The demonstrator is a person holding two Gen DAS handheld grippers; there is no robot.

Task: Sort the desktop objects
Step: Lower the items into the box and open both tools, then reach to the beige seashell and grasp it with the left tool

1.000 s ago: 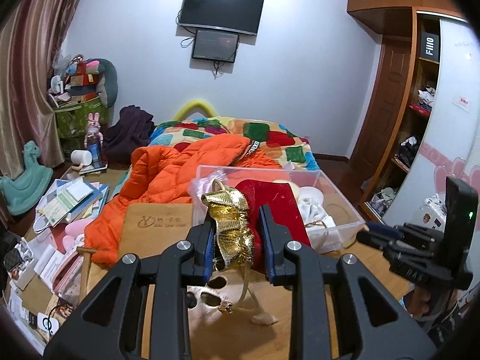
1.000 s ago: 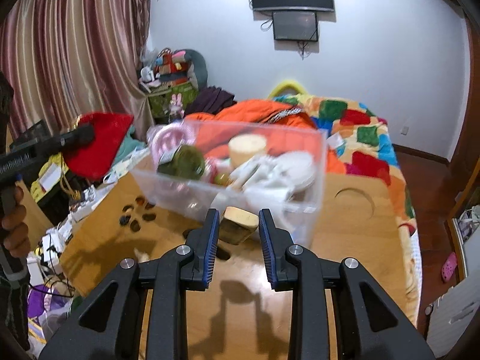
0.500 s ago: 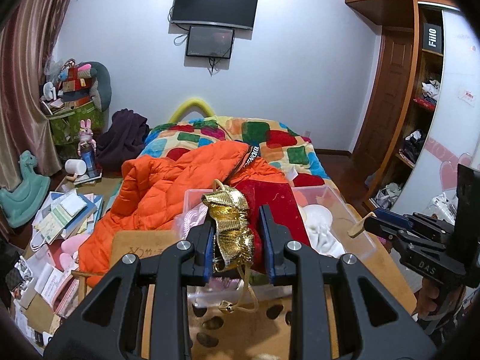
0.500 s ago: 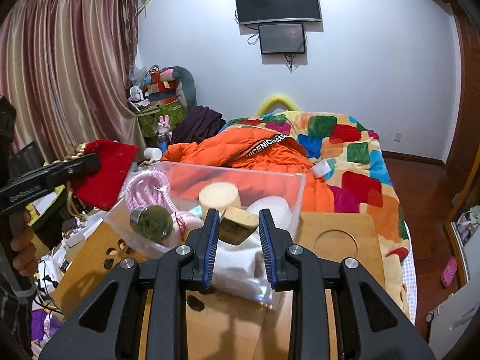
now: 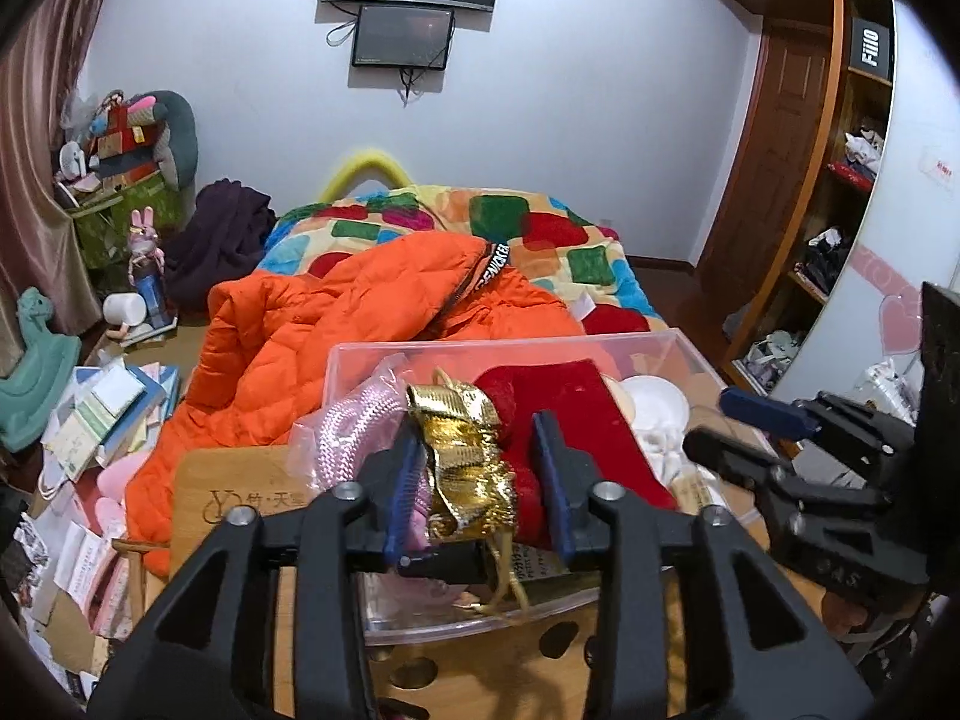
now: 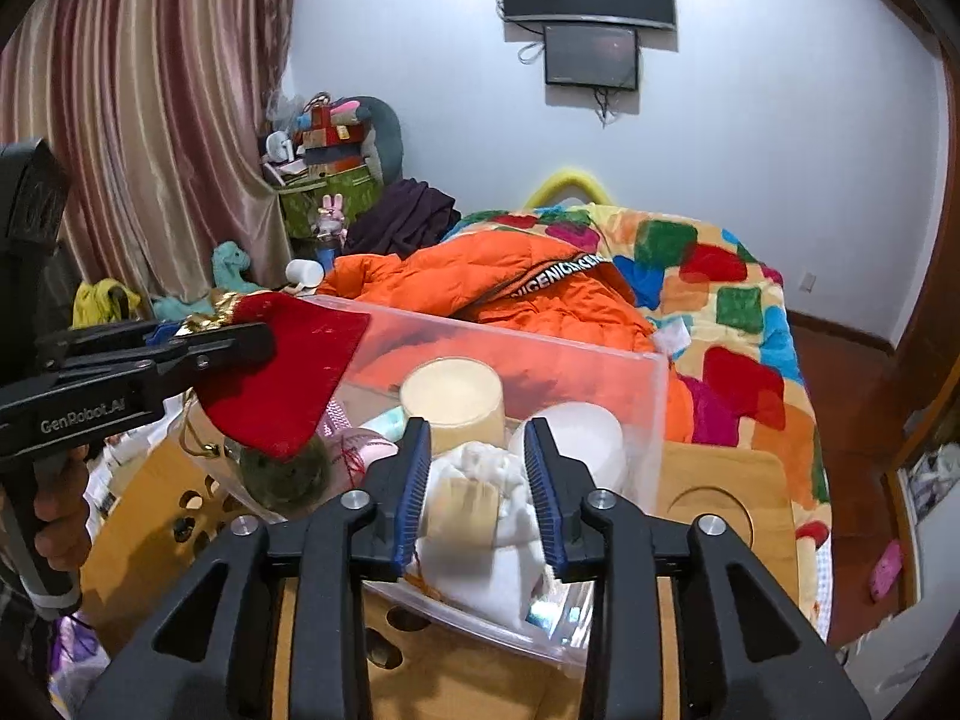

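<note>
Pouch [image 5: 480,456] hangs between parted jaws above bin [image 5: 678,342] rim.

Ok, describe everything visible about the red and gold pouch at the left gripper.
The red pouch looks like soft velvet cloth with a crumpled, shiny gold top and gold cords dangling below. It hangs between the fingers of the left gripper, whose jaws have just been opening, above the clear plastic bin, its flat body pointing away.

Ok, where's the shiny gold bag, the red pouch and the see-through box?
gold bag [image 5: 465,456], left wrist view, crumpled middle.
red pouch [image 6: 282,372], right wrist view, flat side.
clear box [image 6: 657,402], right wrist view, right wall.
</note>
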